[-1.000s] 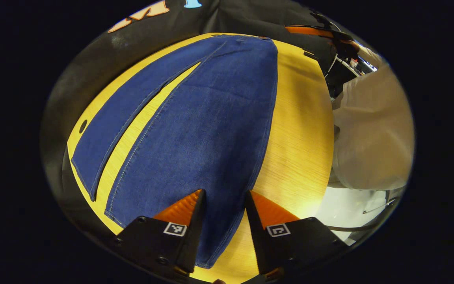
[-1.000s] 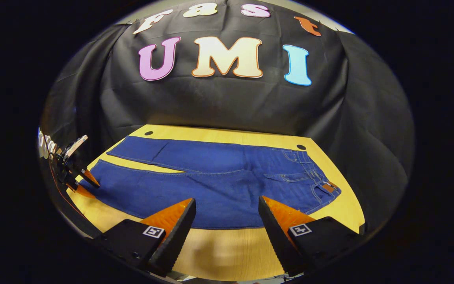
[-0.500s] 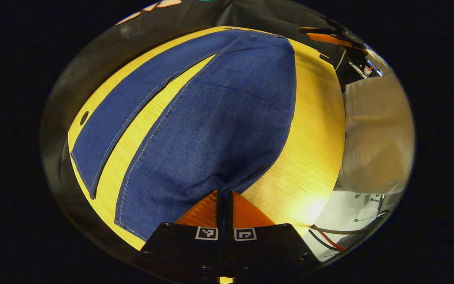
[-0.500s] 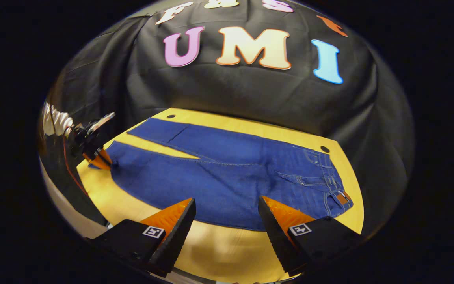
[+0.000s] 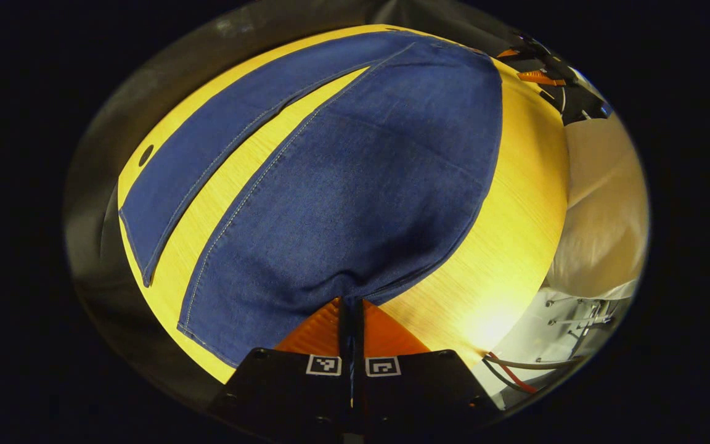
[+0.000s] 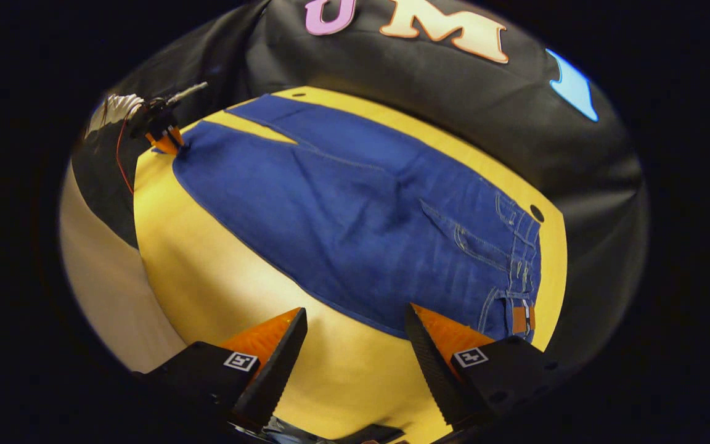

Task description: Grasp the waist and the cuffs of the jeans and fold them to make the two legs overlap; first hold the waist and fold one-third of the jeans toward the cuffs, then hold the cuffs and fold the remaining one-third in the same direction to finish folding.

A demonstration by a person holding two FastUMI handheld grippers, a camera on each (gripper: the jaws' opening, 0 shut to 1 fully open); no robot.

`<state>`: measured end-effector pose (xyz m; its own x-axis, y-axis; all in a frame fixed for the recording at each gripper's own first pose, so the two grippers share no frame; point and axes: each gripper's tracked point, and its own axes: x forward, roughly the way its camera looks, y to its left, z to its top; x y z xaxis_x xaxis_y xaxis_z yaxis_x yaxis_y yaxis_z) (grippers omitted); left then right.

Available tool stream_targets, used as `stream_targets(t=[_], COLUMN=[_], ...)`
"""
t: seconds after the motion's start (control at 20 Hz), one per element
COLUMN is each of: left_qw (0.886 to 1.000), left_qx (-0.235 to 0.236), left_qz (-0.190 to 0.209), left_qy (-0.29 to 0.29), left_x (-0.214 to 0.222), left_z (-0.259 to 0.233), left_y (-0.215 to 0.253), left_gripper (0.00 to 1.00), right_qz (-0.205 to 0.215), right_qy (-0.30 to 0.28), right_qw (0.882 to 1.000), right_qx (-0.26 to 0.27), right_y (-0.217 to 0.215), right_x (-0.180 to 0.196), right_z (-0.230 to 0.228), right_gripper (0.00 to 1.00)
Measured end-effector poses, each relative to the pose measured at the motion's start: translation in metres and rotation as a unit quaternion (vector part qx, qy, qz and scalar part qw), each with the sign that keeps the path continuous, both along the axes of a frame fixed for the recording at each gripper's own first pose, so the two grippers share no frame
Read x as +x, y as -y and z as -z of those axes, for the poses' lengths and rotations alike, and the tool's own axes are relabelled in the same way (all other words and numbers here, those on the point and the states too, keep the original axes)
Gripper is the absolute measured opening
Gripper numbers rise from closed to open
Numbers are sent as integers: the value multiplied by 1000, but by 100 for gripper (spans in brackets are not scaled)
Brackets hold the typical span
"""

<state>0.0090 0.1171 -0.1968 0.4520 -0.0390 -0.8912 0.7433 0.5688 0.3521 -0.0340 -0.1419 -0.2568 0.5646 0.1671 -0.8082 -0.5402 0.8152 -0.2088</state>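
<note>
My left gripper (image 5: 351, 308) is clenched on the near cuff of the blue denim jeans (image 5: 355, 185). My right gripper (image 6: 355, 320) hangs released near the waist; every fold remains.

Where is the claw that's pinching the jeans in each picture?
Left gripper view: the left claw sits bottom middle, shut on the cuff of the near leg of the jeans.
Right gripper view: the same claw is small and far off at upper left, at that cuff corner.
Shared landmark: the strip of yellow table between the two legs, also here.
</note>
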Motion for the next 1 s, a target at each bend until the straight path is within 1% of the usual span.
stream_targets(t=[0.2,0.3,0.4,0.45,0.5,0.55,0.6,0.65,0.7,0.75,0.8,0.95,1.0], left_qw=[1000,999,999,999,999,999,999,999,999,999,999,998,998], left_qx=[15,19,23,26,29,32,35,35,34,34,33,26,26], left_qz=[-17,-24,-33,-35,-35,-33,-32,-33,-35,-38,-41,-48,-49], left_qy=[12,17,14,11,8,5,1,-2,-6,-9,-11,-14,-14], left_x=[1,2,1,1,1,2,2,3,2,3,4,6,4], left_z=[1,1,1,1,1,2,2,2,2,2,3,2,1], left_y=[1,0,1,1,0,0,0,0,1,1,1,2,2], left_gripper=[0,0,0,0,0,0,0,0,0,0,0,0,0], right_qz=[13,6,1,0,3,4,1,-2,-3,-4,-5,-16,-19], right_qy=[-32,-46,-59,-69,-74,-77,-73,-73,-73,-72,-69,-59,-52], right_qw=[999,999,998,998,997,997,997,997,997,997,998,998,998], right_qx=[-3,-5,6,13,16,16,16,12,12,12,12,9,4], right_y=[27,30,24,23,25,26,26,25,24,24,24,24,24], right_x=[16,18,18,17,18,20,20,20,18,18,22,31,35], right_z=[21,30,35,36,36,38,38,37,37,36,35,30,32], right_gripper=[98,99,99,97,92,93,98,94,99,97,92,57,52])
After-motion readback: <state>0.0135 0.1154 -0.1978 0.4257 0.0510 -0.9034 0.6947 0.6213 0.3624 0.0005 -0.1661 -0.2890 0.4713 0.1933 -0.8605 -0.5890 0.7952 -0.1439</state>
